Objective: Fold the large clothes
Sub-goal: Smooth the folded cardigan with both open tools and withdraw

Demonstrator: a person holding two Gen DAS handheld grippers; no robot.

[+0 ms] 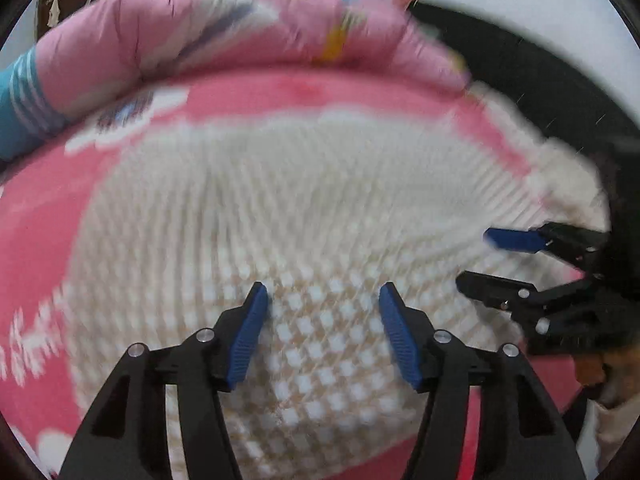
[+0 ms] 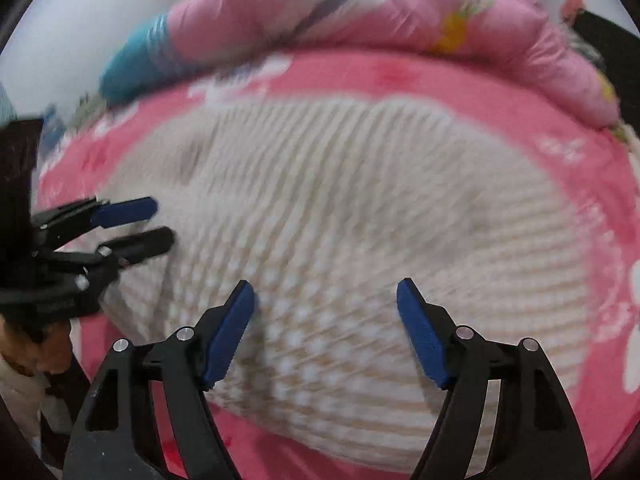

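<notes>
Grippers, left gripper (image 1: 323, 334) and right gripper (image 2: 325, 332), both spread empty above checked cream garment (image 1: 280, 208) on pink bedspread (image 1: 40, 220); next fold likely needs fresh edge grips.

Garment (image 1: 304, 208) spread flat on bed sheet (image 1: 36, 240), sheet showing all round it. Rolled quilt (image 1: 224, 28) along far edge of bed, behind garment. Left gripper (image 1: 323, 304) above garment's near part; right gripper (image 2: 325, 300) just beside it to right, both over garment, nothing between fingers.
</notes>
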